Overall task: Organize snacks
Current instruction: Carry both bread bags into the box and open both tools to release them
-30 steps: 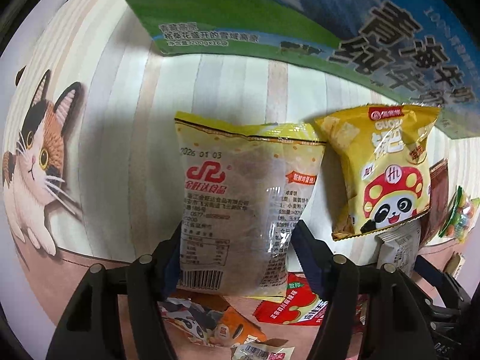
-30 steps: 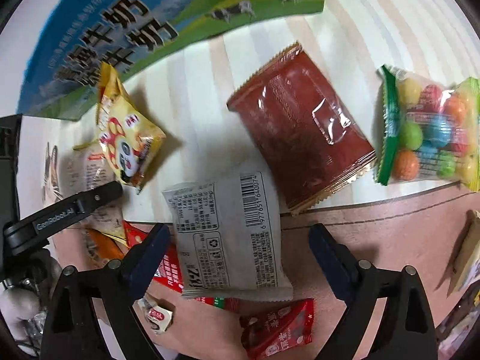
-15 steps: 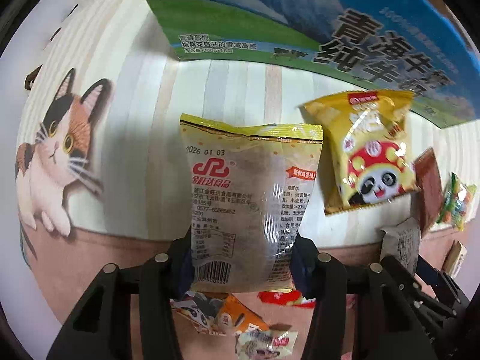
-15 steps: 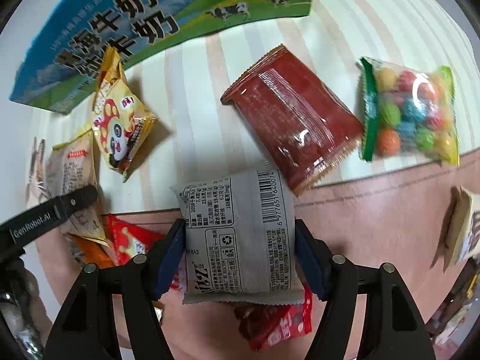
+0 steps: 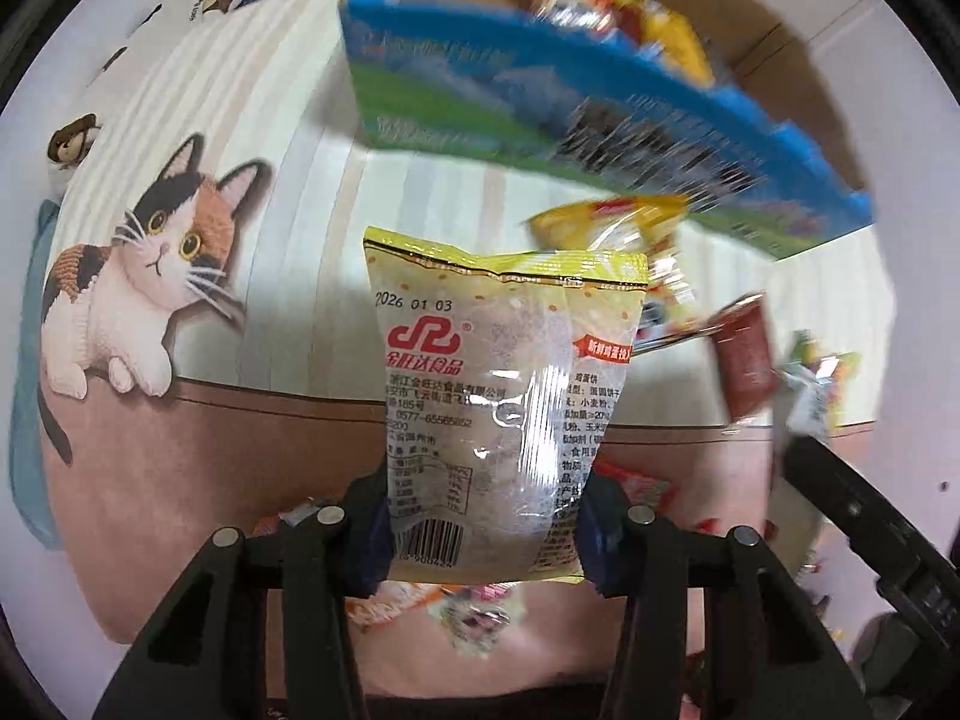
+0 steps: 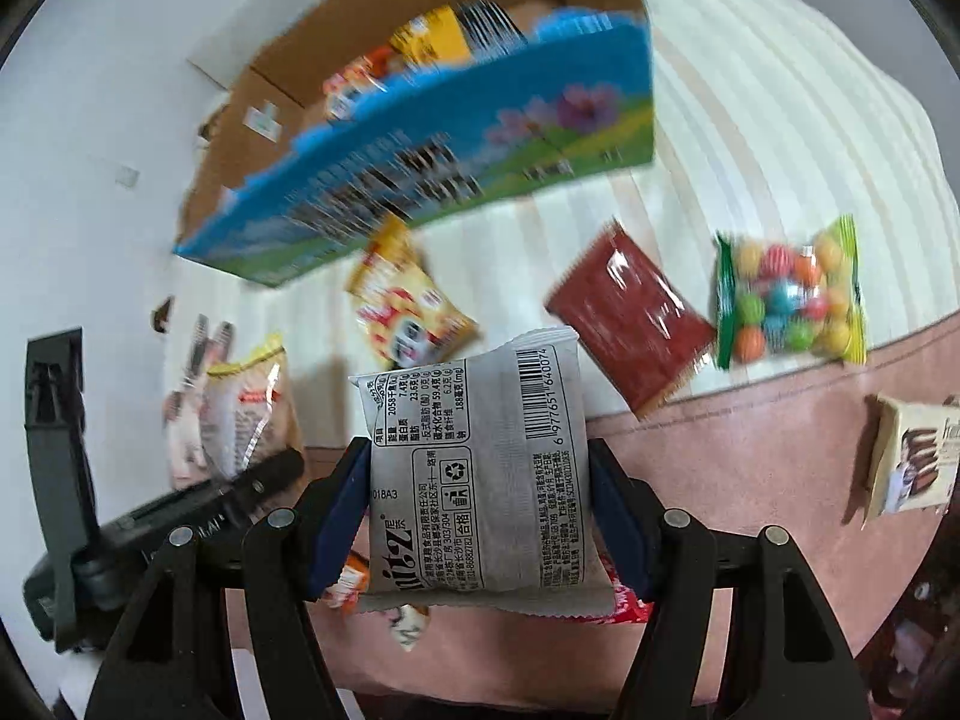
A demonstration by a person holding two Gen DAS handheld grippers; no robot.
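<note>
Now left tongs grip yellow egg-cake packet at frame centre; right tongs clamp grey wafer packet at lower centre, blue milk carton box upper left, snacks inside

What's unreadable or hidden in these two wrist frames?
- Left wrist: black lettering on the blue-and-green cardboard box is smeared by motion blur.
- Left wrist: small wrappers under the yellow-trimmed clear biscuit packet are hidden by it and the left gripper.
- Right wrist: red wrapper mostly covered by the grey printed packet in the right gripper.
- Right wrist: cream cookie box cut off by the fisheye rim.
</note>
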